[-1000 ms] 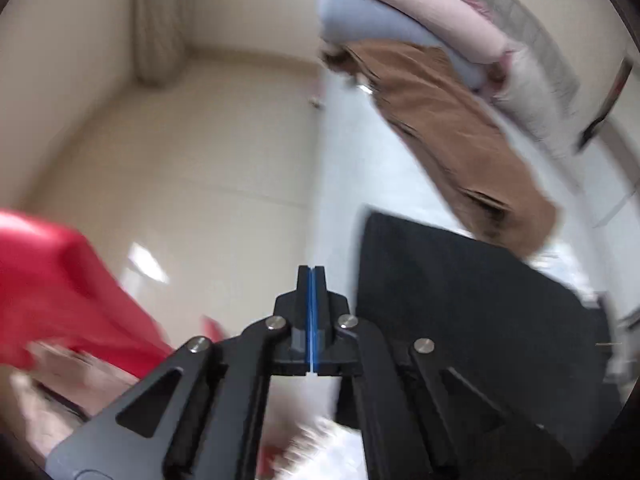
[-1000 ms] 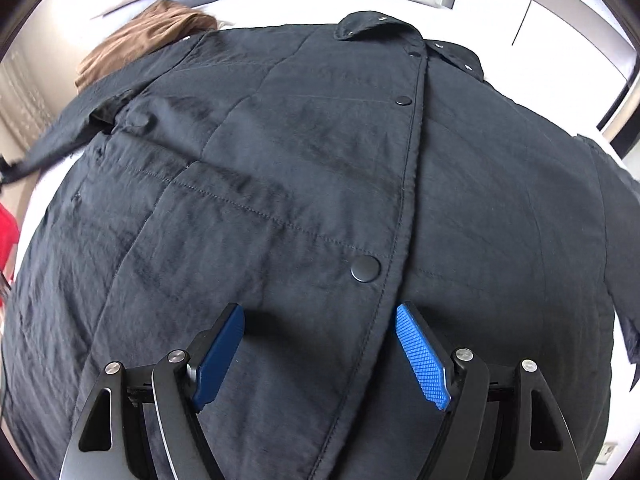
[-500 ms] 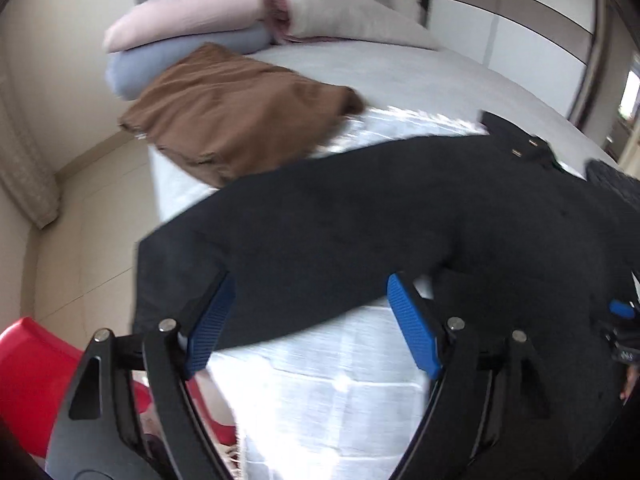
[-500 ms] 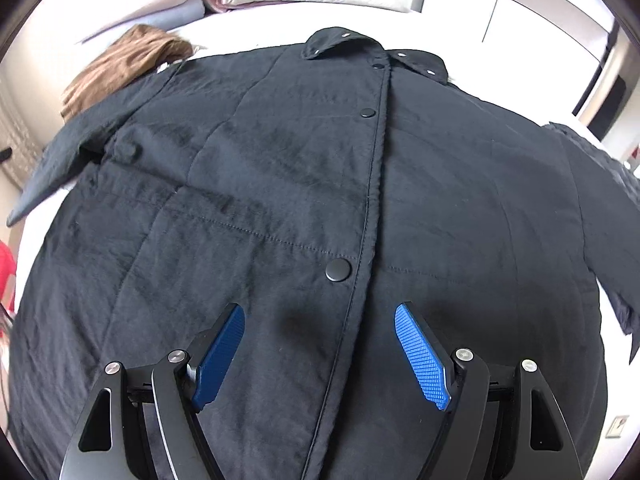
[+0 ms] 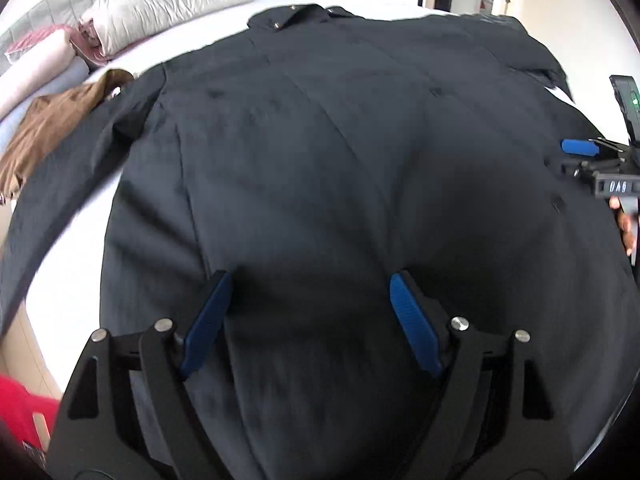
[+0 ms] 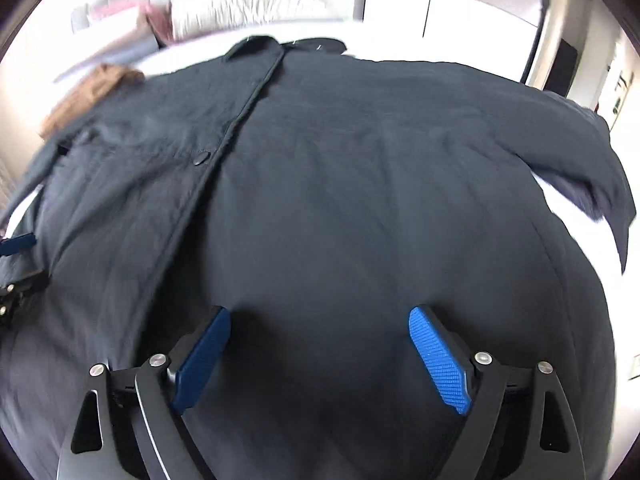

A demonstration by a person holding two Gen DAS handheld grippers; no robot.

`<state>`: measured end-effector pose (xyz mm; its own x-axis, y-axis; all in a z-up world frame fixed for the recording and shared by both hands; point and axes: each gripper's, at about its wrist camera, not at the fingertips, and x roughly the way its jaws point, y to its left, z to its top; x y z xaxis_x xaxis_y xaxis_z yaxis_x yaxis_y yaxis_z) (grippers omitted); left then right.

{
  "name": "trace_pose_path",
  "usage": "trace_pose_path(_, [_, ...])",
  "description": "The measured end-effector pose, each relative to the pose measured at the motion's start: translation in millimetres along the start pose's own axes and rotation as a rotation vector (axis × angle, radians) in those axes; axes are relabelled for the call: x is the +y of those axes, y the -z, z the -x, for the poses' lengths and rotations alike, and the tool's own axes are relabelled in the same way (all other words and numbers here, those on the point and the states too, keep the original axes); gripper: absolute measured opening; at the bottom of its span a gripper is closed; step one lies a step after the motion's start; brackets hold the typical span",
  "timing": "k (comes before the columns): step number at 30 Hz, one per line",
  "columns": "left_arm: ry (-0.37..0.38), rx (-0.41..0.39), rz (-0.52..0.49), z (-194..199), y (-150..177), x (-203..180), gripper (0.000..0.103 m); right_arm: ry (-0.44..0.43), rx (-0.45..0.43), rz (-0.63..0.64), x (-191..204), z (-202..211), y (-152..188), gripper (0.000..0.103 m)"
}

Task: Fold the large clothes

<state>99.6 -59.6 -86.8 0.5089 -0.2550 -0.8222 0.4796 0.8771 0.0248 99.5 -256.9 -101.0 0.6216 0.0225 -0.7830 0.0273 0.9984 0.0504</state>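
Note:
A large dark navy jacket [image 5: 340, 152] lies spread flat, front up, on a white bed [image 5: 68, 256], collar at the far end. It also fills the right wrist view [image 6: 360, 184]. My left gripper [image 5: 308, 284] is open and empty just above the jacket's lower left part. My right gripper [image 6: 318, 320] is open and empty above the lower right part. The right gripper also shows at the right edge of the left wrist view [image 5: 580, 148]. The left sleeve [image 5: 60, 168] stretches left; the right sleeve [image 6: 592, 168] lies out to the right.
A brown garment [image 5: 52, 120] lies on the bed left of the jacket, with pillows [image 5: 152, 12] and rolled bedding [image 5: 36, 60] at the headboard. Something red [image 5: 20, 412] sits on the floor at the lower left. Wardrobe doors [image 6: 480, 12] stand beyond the bed.
My left gripper opened and swung from the floor side and sleeve to over the jacket's body. My right gripper shifted right, so the button placket now lies to its left.

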Motion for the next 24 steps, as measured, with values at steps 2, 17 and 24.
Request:
trace_pose_path(2, [0.024,0.019,0.020,15,15,1,0.082,-0.022,0.006,-0.015,-10,17,16,0.092])
trace_pose_path(17, [0.070,0.162,0.017,92,65,2,0.087,-0.023,0.080,0.162,-16,100,82,0.098])
trace_pose_path(24, [0.146,0.065,0.175,88,11,-1,0.087,-0.029,0.031,0.048,-43,119,55,0.098])
